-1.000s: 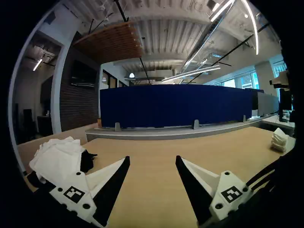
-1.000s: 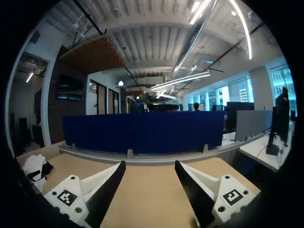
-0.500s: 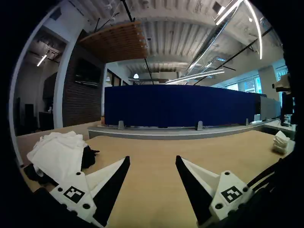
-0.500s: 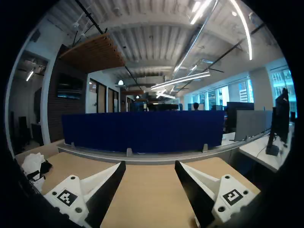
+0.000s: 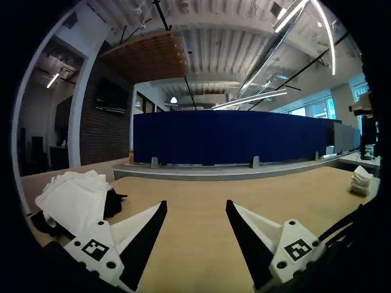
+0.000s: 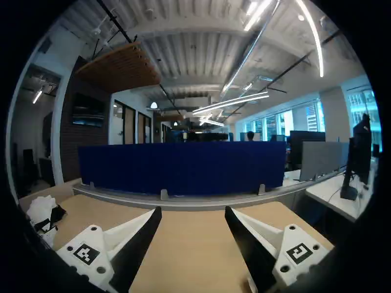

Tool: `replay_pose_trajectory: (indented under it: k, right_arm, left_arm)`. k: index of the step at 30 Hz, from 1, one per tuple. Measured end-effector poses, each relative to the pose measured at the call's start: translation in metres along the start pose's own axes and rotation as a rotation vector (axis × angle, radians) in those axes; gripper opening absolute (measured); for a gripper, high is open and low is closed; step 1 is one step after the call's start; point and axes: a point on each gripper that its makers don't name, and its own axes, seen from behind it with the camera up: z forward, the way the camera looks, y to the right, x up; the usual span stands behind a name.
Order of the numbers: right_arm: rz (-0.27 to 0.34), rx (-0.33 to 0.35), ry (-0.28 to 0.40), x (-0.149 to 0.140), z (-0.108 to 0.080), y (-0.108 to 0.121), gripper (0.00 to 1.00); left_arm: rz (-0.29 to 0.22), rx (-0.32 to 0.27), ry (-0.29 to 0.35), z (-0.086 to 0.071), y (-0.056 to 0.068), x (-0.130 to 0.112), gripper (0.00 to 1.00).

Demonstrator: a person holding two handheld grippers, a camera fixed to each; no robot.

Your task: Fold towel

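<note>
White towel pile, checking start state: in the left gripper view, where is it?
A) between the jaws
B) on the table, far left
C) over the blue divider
B: the white towel pile lies on the wooden table, left of the open left gripper.

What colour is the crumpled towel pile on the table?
White crumpled towel pile, with a black item beside it; clearest in the left gripper view.

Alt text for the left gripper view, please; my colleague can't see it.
The left gripper, open and empty, hovers over a wooden table. A crumpled white towel pile lies to its left; a white folded stack sits far right.
</note>
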Motion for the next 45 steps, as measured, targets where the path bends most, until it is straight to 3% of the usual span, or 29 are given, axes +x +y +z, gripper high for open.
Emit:
replay_pose_trajectory:
  k: [15,21,30,39,45]
  right_arm:
    - [-0.025,-0.024,0.049,0.019,-0.007,0.024,1.0]
    - [-0.015,-0.044,0.054,0.013,-0.006,0.036,1.0]
    - [0.011,-0.046,0.042,-0.025,-0.001,0.044,1.0]
    - [-0.036,-0.035,0.036,-0.073,-0.002,0.049,1.0]
    - [0.007,-0.04,0.026,-0.109,-0.006,0.053,1.0]
  left_arm:
    - [0.005,0.001,0.001,-0.002,0.001,0.001,0.9]
    - [0.004,0.001,0.001,-0.002,0.001,0.0,0.89]
    - [0.004,0.001,0.001,-0.002,0.001,0.001,0.89]
    - [0.004,0.001,0.001,-0.002,0.0,0.001,0.89]
    - [0.005,0.001,0.001,-0.002,0.0,0.001,0.89]
